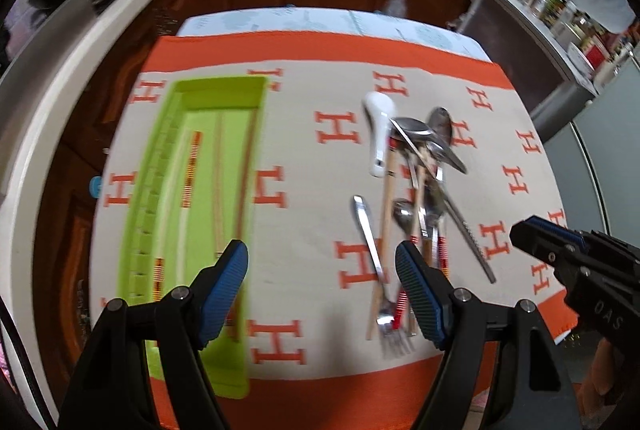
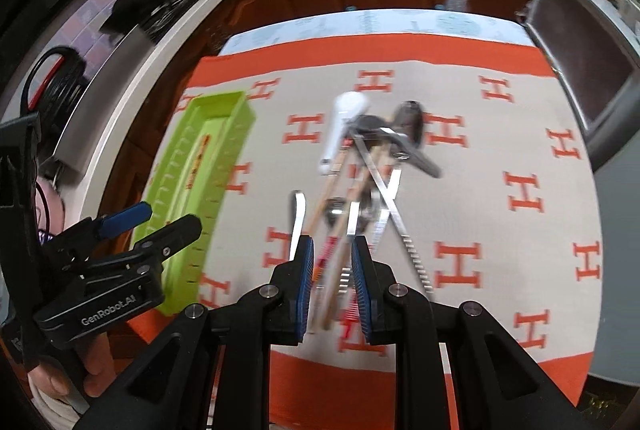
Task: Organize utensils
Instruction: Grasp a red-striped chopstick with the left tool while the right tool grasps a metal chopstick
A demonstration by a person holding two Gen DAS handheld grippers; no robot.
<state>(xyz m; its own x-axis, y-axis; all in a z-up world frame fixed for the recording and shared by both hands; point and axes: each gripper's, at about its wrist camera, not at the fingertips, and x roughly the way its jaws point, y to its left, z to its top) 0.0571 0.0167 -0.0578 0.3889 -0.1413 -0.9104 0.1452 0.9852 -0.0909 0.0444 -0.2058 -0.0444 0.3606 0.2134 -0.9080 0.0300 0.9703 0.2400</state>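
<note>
Right claw point(image 2: 331, 282) nearly closed, empty, above tangled steel utensil pile point(image 1: 416, 186) mid-worktop; left claw point(image 1: 322, 286) wide, empty. Risk: snagging several crossed handles.

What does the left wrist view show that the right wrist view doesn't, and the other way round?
Only the left wrist view: the full floor of the green tray, with chopsticks and a red-striped utensil lying in it, and a whole fork.

Only the right wrist view: the hand holding the left gripper, and the right gripper with its jaws narrowly apart, nothing clamped.

Both: the tray, white spoon, utensil pile and H-patterned cloth.
</note>
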